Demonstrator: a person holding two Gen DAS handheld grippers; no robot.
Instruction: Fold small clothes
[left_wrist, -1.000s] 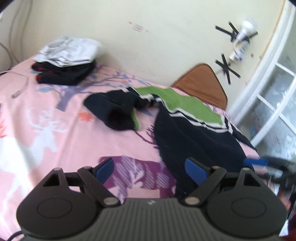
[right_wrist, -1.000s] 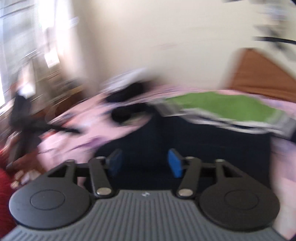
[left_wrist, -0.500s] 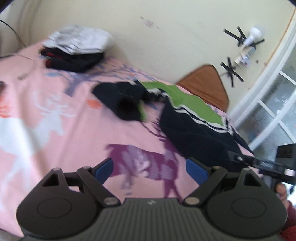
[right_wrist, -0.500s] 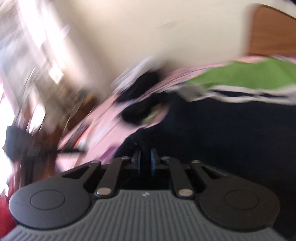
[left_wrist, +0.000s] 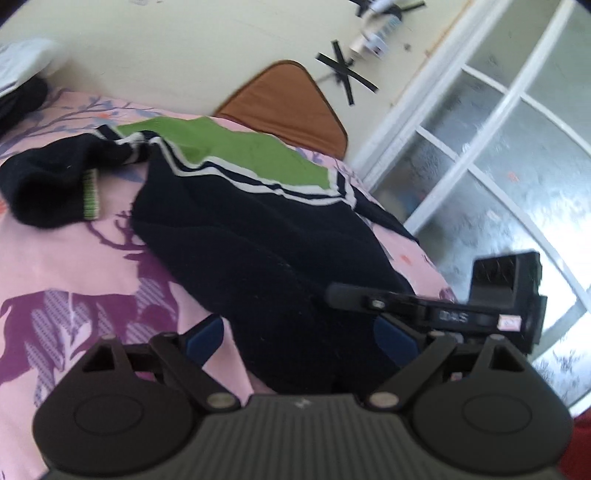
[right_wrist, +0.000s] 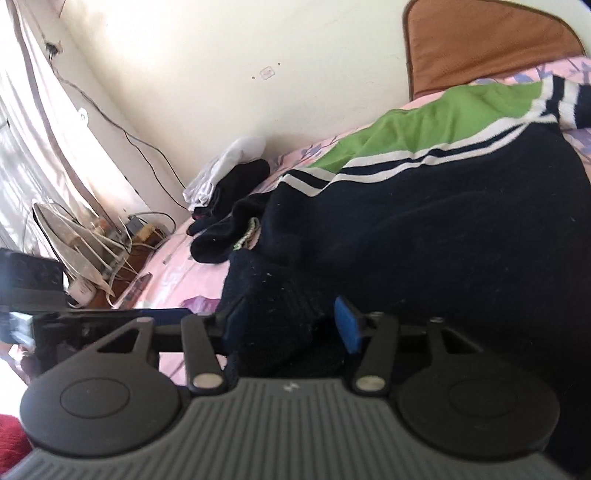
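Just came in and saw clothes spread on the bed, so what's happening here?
A person with a gripper in each hand is folding a navy and green sweater spread on the pink bedsheet. The right gripper is open with a bunched bit of the sweater's hem between its fingers. The left gripper is open over the same hem, holding nothing. A pile of folded clothes sits by the wall.

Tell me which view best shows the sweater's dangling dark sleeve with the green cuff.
The left wrist view: the sleeve lies fully visible on the pink bedsheet, its green cuff clear. The right wrist view shows only a foreshortened bunch of it beyond the sweater body.
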